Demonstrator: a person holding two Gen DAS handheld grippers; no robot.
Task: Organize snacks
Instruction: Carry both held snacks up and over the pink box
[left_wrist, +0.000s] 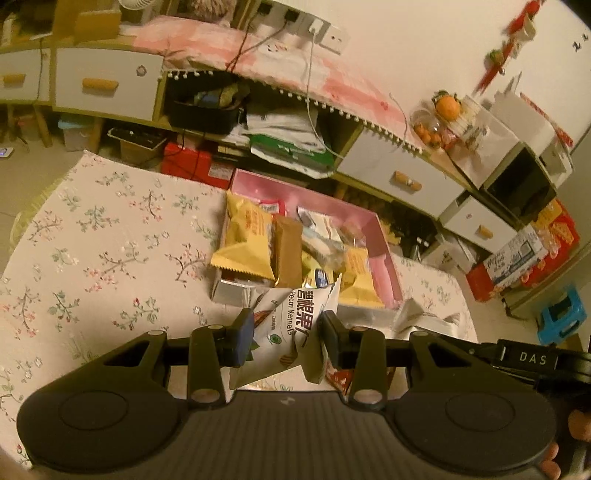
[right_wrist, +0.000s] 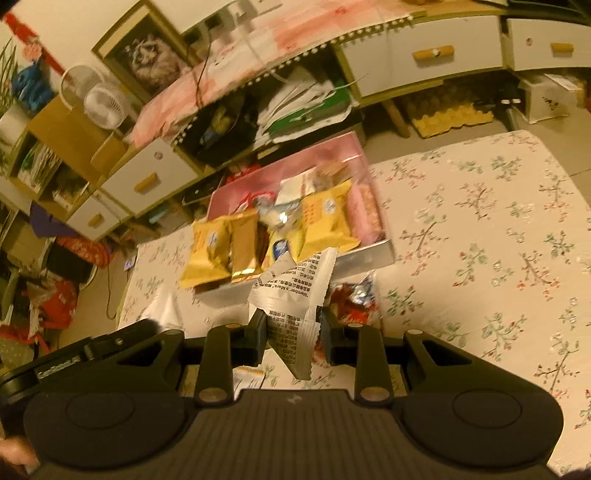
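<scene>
A pink box stands on the floral tablecloth, filled with several snack packs: yellow packs, a brown bar and pale packets. My left gripper is shut on a white pecan kernel packet, held above the box's near edge. My right gripper is shut on a white printed packet, also just in front of the box. A red wrapped snack lies on the cloth beyond the right gripper.
The floral tablecloth spreads to both sides. A crumpled white packet lies right of the box. Behind stands a low cabinet with white drawers, shelves of papers, and red boxes on the floor.
</scene>
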